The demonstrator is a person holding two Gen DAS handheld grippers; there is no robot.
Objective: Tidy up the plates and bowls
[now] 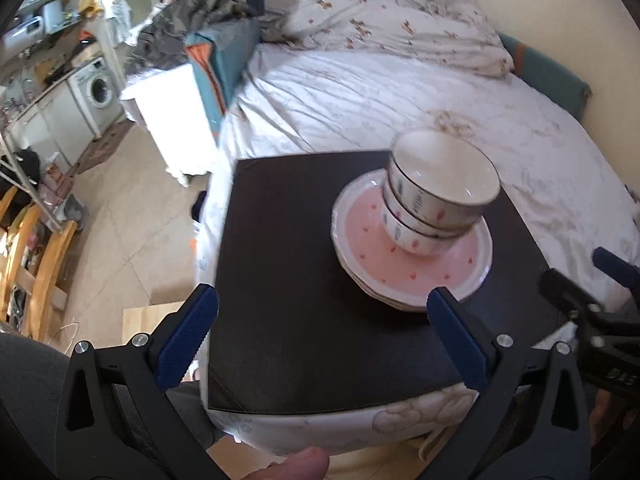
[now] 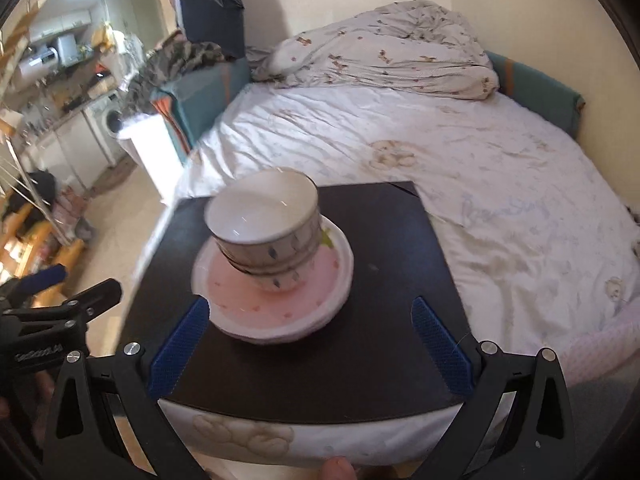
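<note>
Stacked white bowls [image 1: 436, 196] with small patterns sit on a stack of pink plates [image 1: 412, 264] on a dark mat [image 1: 288, 280] laid on the bed. My left gripper [image 1: 324, 316] is open and empty, held above the mat's near side, left of the plates. In the right wrist view the bowls [image 2: 268, 224] and plates [image 2: 276, 296] lie just ahead of my right gripper [image 2: 310, 332], which is open and empty above the mat [image 2: 400, 280]. The right gripper shows at the left wrist view's right edge [image 1: 592, 312].
The bed [image 1: 400, 92] has a white sheet and a crumpled duvet [image 1: 400, 24] at its far end. A white cabinet [image 1: 168, 112] stands left of the bed, with tiled floor [image 1: 132, 248] and a washing machine [image 1: 98, 88] beyond. Wooden chairs [image 1: 36, 264] stand at the far left.
</note>
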